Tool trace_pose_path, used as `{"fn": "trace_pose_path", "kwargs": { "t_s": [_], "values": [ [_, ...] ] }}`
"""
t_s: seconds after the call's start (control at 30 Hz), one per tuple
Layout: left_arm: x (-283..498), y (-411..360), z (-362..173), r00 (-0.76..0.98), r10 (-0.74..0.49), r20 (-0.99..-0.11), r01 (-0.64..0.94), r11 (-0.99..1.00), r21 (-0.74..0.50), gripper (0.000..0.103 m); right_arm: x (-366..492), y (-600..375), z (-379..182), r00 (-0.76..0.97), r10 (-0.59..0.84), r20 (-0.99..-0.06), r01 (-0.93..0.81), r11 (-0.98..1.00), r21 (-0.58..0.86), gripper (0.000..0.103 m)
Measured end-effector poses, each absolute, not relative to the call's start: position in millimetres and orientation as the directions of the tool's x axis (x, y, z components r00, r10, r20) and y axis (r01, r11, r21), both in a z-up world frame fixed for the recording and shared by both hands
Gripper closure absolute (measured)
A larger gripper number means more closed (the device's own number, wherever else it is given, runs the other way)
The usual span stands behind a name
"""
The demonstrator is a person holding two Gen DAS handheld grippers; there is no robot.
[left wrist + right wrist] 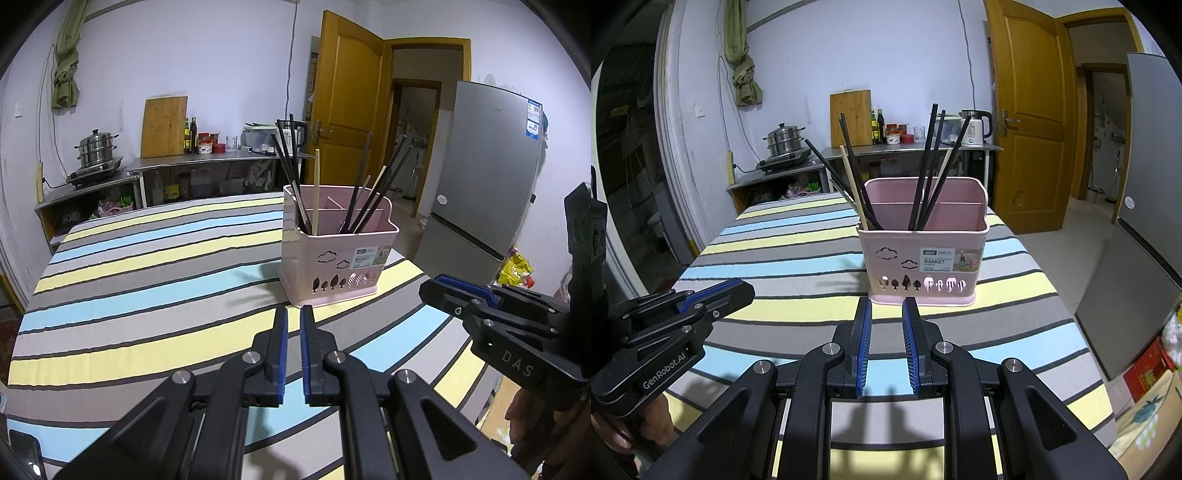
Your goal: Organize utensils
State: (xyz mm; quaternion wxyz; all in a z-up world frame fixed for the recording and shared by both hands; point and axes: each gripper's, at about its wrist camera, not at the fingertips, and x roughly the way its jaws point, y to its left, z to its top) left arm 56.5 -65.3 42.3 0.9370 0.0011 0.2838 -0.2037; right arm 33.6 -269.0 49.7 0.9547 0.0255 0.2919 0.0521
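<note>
A pink utensil basket [332,266] [923,258] stands on the striped tablecloth [147,277] [783,258]. It holds several black chopsticks [286,162] [925,166] and a few pale wooden ones [316,192] [851,184], leaning in its left and right compartments. My left gripper [293,314] is a little short of the basket's front, jaws slightly apart and empty. My right gripper [886,306] is also just in front of the basket, jaws apart and empty. Each gripper shows from the side in the other's view, the right [439,291] and the left [735,291].
A steel counter [207,162] at the back carries a steamer pot [96,147], a cutting board [164,127], bottles and a kettle [975,127]. A grey fridge [484,177] and a wooden door [343,107] stand to the right of the table.
</note>
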Motion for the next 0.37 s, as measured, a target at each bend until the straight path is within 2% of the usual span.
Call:
{"fn": "trace_pose_path", "kwargs": {
  "t_s": [0.37],
  "values": [
    [57.5, -66.3, 39.2, 0.742, -0.392, -0.544, 0.389, 0.913, -0.126, 0.096, 34.1, -268.2, 50.2, 0.823, 0.114, -0.557, -0.085, 0.993, 0.078, 0.085]
  ]
}}
